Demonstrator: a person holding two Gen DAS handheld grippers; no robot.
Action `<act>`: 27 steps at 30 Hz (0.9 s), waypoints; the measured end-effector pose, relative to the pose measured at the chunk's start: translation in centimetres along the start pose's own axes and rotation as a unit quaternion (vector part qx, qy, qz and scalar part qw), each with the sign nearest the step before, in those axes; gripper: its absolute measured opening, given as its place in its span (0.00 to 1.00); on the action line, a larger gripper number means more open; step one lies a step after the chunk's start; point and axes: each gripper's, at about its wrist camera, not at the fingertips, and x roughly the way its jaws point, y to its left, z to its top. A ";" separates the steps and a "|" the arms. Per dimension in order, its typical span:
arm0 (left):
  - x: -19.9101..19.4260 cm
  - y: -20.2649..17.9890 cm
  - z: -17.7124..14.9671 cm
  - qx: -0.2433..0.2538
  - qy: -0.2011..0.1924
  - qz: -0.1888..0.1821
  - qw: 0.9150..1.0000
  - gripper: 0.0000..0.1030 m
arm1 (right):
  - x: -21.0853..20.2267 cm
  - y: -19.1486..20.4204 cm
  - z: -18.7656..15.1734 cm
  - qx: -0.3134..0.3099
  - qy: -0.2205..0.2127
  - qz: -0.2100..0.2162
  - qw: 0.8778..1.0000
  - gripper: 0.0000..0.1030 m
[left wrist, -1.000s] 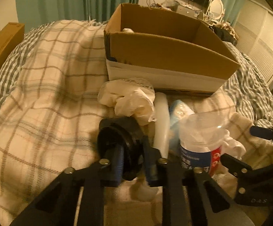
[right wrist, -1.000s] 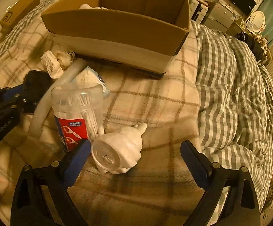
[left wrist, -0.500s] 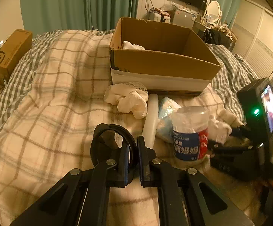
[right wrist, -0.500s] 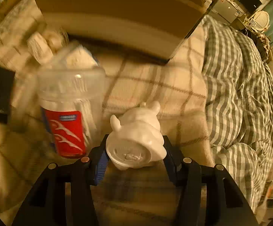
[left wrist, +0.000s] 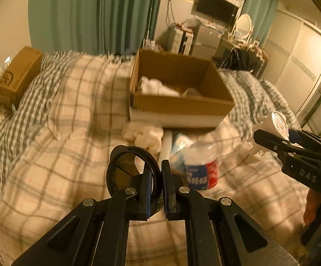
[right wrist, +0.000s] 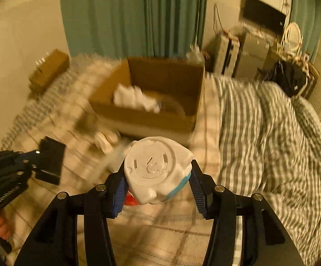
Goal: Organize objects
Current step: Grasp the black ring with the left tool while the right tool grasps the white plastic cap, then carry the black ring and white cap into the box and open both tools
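Bed covered with a plaid blanket [left wrist: 56,155]; open cardboard box [left wrist: 178,106] sits on it toward the far end, white crumpled items visible inside.

Our left gripper [left wrist: 156,184] has its fingers nearly together, pinching the rim of a black ring-shaped object [left wrist: 125,173]. The ring is raised above the blanket, on our side of the box.

Our right gripper [right wrist: 158,186] is part-closed, blue pads pressed on both sides of a white figurine [right wrist: 158,170]. We see its flat round base turned toward the camera. From the left wrist view the same figurine [left wrist: 277,122] is held in the air, to the right of the box and above the bedding.

Left on the blanket, just before the box: a wad of white cloth [left wrist: 144,135], a white tube [left wrist: 167,144] beside it, and a clear tub with red and blue label [left wrist: 200,168]. These are blurred; finer detail we cannot make out.

A small brown carton [left wrist: 18,75] sits at the bed's left edge.
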 end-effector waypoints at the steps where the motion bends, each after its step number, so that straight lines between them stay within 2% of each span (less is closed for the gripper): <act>1: -0.4 -0.1 0.5 0.001 -0.005 -0.003 1.000 0.08 | -0.9 0.2 0.6 -0.002 -0.014 0.005 1.000 0.49; 8: -2.3 -1.8 5.9 0.028 -0.047 -0.006 0.998 0.08 | -3.3 0.5 4.9 -0.021 -0.064 0.011 0.998 0.49; 15: -0.9 -2.8 12.1 0.043 -0.075 -0.005 0.996 0.08 | -2.8 -0.7 10.9 -0.030 -0.093 -0.006 0.995 0.49; 21: 3.1 -2.6 16.4 0.042 -0.077 -0.008 0.996 0.08 | 0.8 -2.2 15.6 -0.018 -0.098 -0.009 0.995 0.49; 27: 8.6 -2.8 18.3 0.052 -0.060 -0.003 0.997 0.08 | 6.7 -3.9 16.7 0.007 -0.076 -0.005 0.997 0.49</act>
